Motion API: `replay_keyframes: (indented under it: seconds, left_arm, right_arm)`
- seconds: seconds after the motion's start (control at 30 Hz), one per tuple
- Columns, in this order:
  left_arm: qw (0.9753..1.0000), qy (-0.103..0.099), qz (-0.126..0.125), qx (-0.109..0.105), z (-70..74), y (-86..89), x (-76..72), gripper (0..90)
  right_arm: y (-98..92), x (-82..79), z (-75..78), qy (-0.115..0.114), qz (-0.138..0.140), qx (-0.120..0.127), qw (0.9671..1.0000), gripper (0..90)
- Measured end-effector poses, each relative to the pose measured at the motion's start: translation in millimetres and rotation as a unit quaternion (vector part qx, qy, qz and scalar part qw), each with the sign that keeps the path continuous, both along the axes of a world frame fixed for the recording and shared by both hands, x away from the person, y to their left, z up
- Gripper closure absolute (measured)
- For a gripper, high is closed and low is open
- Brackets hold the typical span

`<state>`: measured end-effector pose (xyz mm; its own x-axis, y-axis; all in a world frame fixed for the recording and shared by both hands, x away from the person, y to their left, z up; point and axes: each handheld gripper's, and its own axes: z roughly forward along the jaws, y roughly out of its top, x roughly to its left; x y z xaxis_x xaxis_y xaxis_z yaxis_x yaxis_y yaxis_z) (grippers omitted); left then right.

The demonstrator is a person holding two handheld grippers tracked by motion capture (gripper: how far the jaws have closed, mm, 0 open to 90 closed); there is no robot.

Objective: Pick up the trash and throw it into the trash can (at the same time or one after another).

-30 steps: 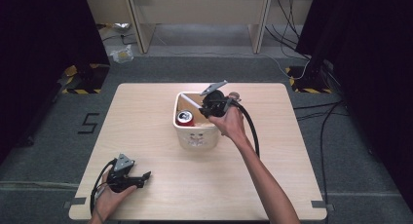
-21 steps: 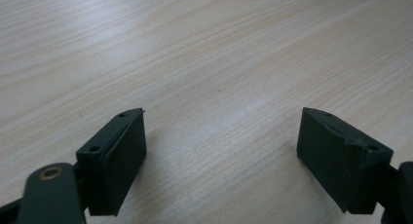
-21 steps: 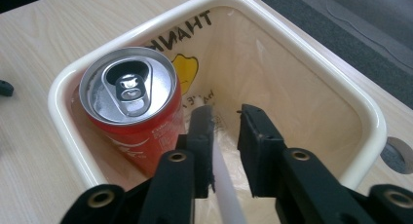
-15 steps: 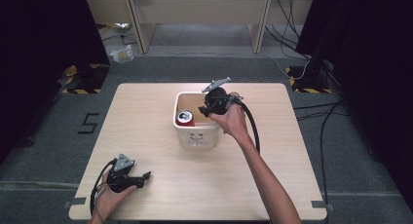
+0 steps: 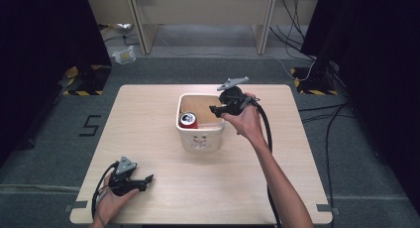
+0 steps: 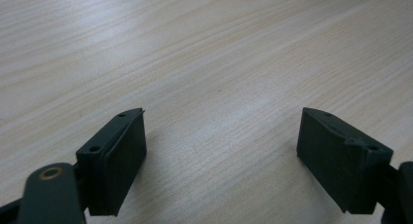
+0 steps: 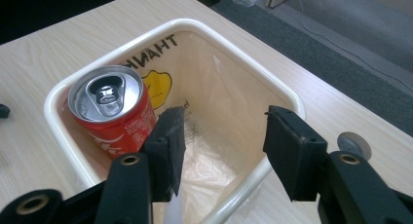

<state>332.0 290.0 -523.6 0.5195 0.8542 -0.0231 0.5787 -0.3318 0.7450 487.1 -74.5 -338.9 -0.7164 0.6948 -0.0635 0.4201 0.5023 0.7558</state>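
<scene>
Can (image 7: 109,109): upright in bin (image 7: 287,100) corner; light, slick, dents easily; I'd grip mid-body. My right gripper (image 7: 221,148) above bin, released, empty.

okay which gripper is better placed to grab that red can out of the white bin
Probably the right gripper: it hovers open right above the bin, with the red can standing just beside its jaws. The left gripper rests open near the table's front corner, far away.

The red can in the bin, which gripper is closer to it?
Right. The right gripper hovers open over the bin, just beside the red can. The left gripper rests open near the table's front edge, far away.
</scene>
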Motion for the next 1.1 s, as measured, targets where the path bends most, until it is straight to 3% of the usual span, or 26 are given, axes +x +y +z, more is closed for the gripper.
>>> replay_keyframes:
  seconds: [0.53, 1.1]
  left_arm:
    - [1.0000, 0.001, 0.000, 0.000, 0.1, 0.0, -0.1, 17.4]
    - [1.0000, 0.001, 0.000, 0.000, 0.1, 0.0, -0.1, 17.5]
  right_arm:
    - [-13.6, -3.9, 4.5, -0.024, -0.036, 0.019, 0.9989, 28.0]
    - [-30.4, -4.9, 3.1, -0.034, -0.055, 0.032, 0.9974, 27.1]
